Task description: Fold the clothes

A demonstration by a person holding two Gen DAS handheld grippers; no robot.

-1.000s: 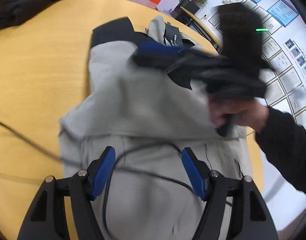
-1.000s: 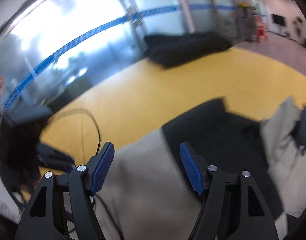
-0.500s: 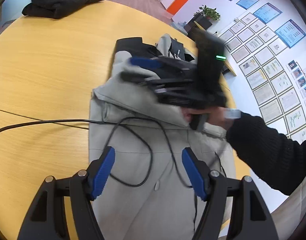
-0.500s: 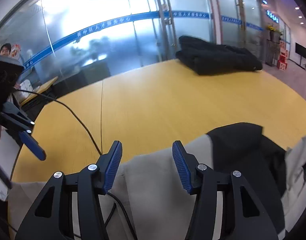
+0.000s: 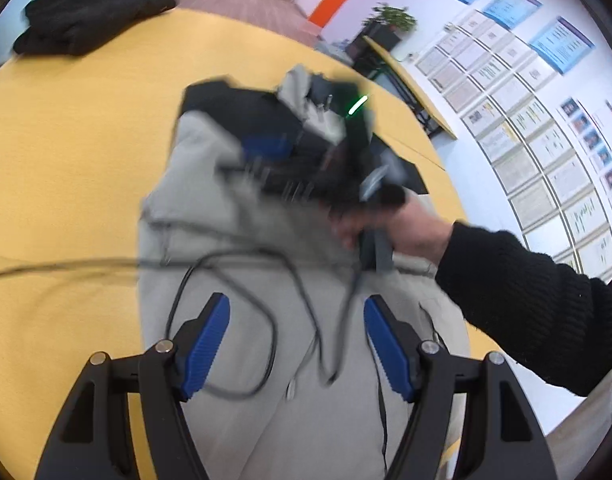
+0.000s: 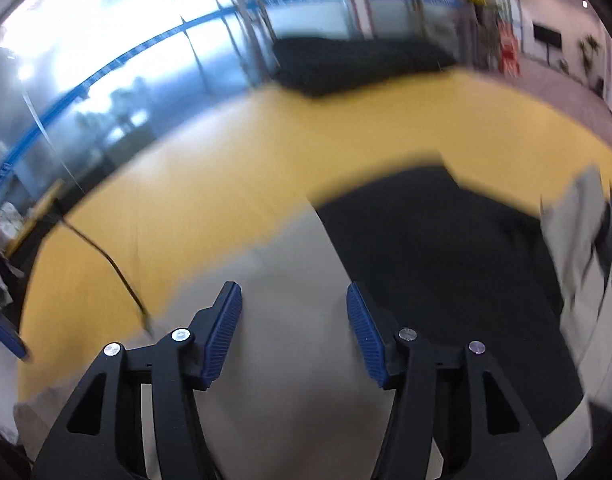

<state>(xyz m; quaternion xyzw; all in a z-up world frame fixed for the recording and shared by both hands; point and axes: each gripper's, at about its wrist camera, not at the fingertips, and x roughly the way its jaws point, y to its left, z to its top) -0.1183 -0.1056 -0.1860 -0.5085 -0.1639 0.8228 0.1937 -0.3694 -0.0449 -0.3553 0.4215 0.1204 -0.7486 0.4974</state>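
Note:
A grey garment with a black upper part [image 5: 241, 408] lies on the yellow table [image 5: 65, 160]. My left gripper [image 5: 297, 344] is open and empty above the garment's grey lower part. A hand holds my right gripper [image 5: 289, 152], blurred, over the garment's upper part in the left wrist view. In its own view my right gripper [image 6: 293, 316] is open and empty above grey fabric [image 6: 281, 272], beside the black part [image 6: 438, 248].
A black cable [image 5: 241, 280] loops over the garment and runs off left across the table. A folded black garment [image 5: 89, 16] lies at the table's far edge. A wall with framed papers [image 5: 546, 112] stands to the right.
My right gripper has swung further over the garment's upper part and its view has turned toward the black part. The cable loop has shifted. Both grippers stay open.

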